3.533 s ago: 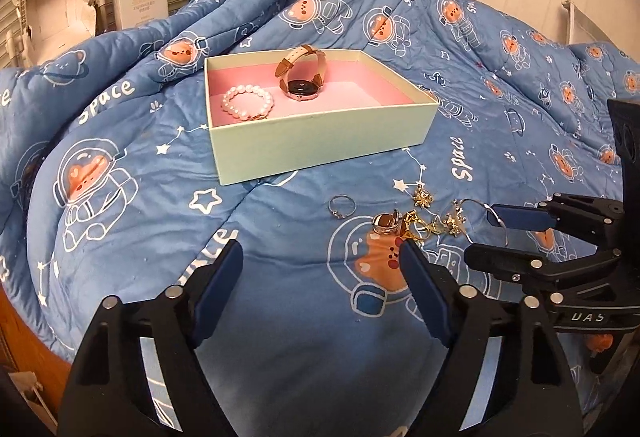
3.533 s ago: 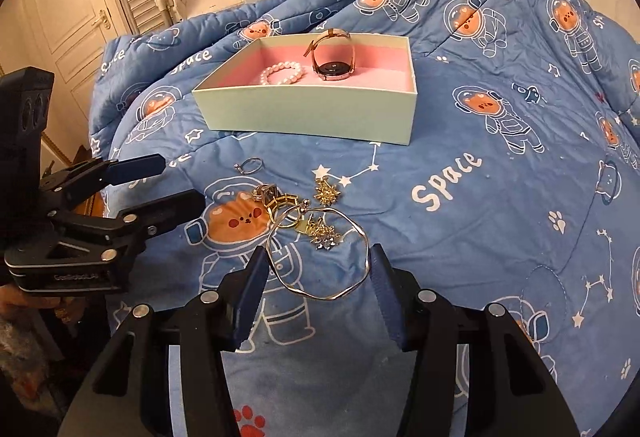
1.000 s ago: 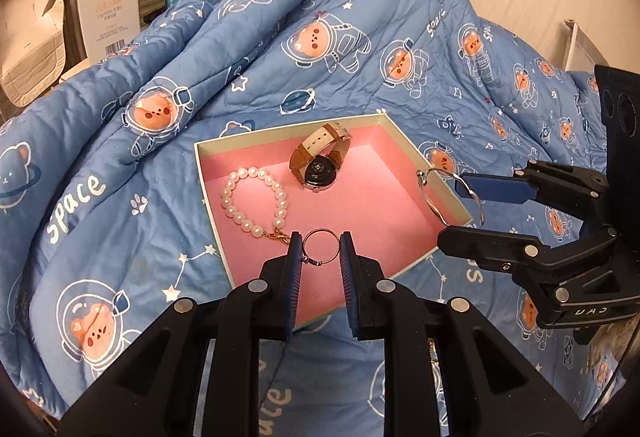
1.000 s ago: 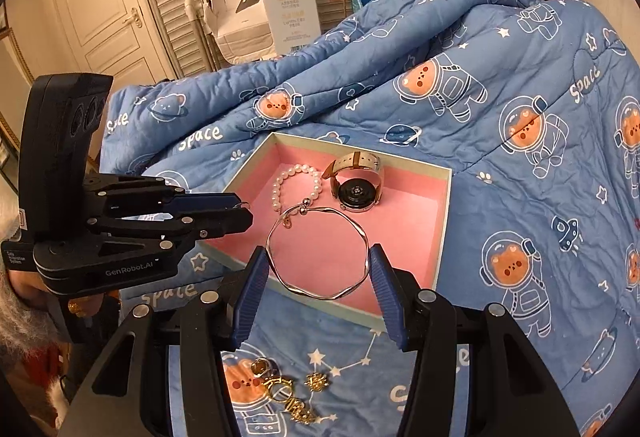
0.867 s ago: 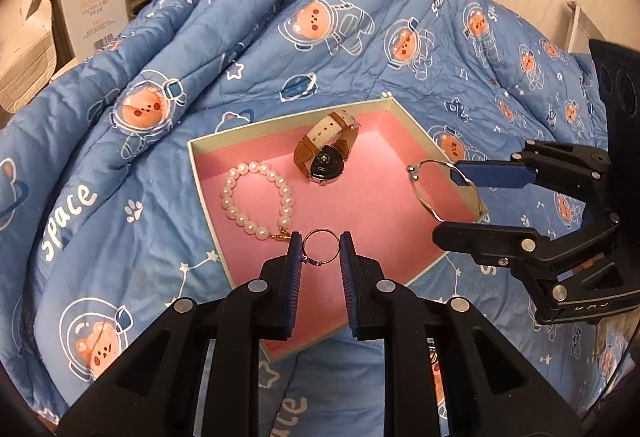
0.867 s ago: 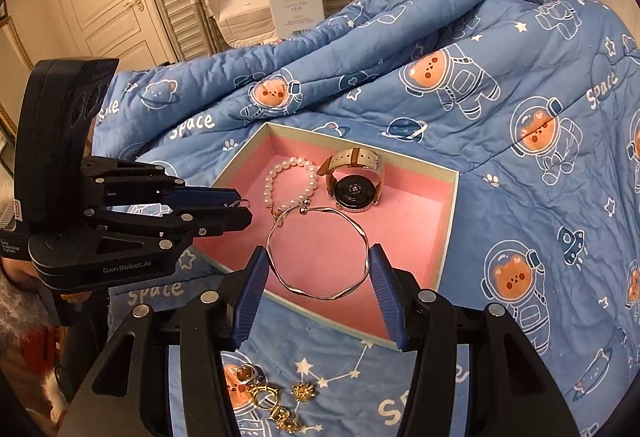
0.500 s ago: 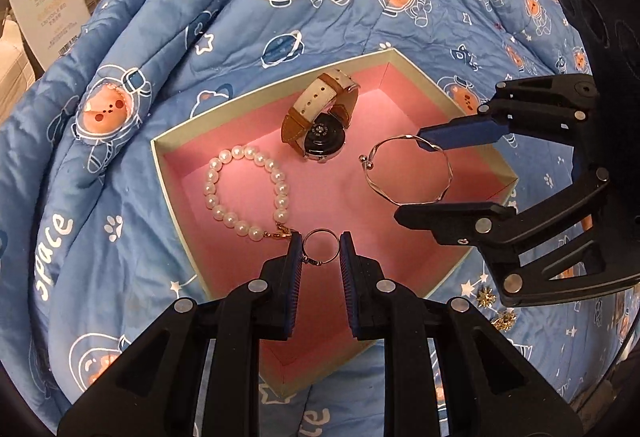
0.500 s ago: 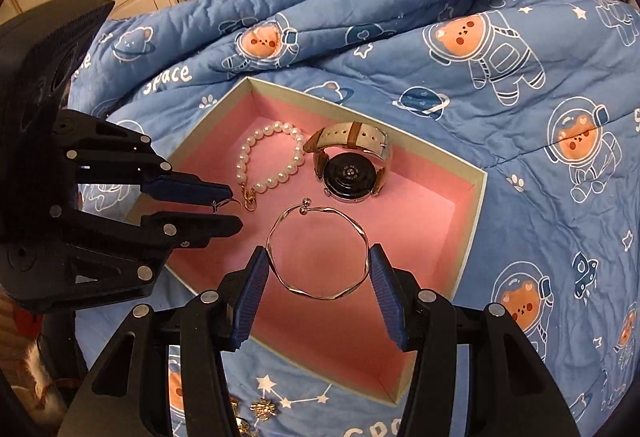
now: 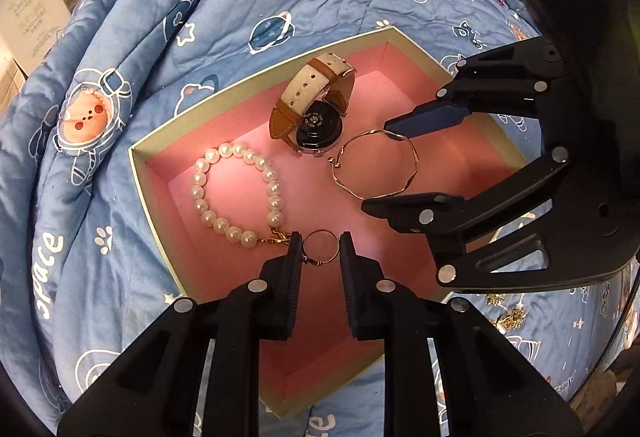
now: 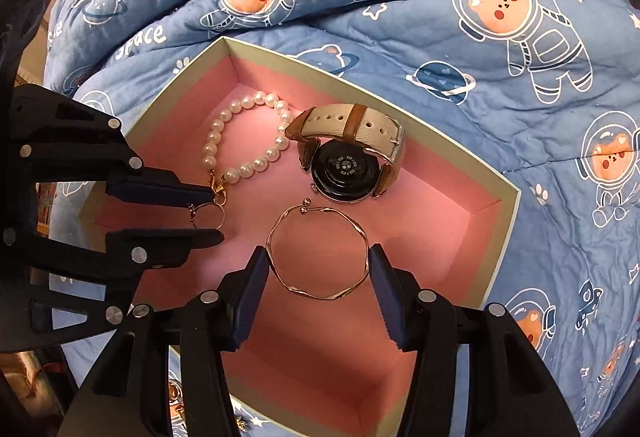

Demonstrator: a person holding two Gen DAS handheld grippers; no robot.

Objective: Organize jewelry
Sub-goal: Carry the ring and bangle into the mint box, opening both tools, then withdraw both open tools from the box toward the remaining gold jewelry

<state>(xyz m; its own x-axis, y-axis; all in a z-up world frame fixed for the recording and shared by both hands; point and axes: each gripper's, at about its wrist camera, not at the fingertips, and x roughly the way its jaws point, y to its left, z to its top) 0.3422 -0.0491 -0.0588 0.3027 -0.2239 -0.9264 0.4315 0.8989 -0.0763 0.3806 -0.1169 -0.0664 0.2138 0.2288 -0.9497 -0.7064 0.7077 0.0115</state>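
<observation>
Two clamped loads over pink-lined box [image 9: 256,87]: left gripper [image 9: 321,246] pinching thin ring [image 9: 320,247]; right gripper [image 10: 318,264] gripping wavy bangle [image 10: 318,254].

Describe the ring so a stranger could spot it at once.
Find the pink-lined box on the blue quilt. Over its near corner, the left gripper pinches a ring by the pearl bracelet's clasp. It is the smallest plain metal hoop, far smaller than the wavy bangle.

Jewelry over a pink-lined box [image 9: 256,85]

A thin ring [image 9: 321,247] and wavy gold bangle [image 10: 318,252] are held mid-frame; a pearl bracelet [image 9: 236,193] and upturned watch [image 10: 346,165] lie inside.
</observation>
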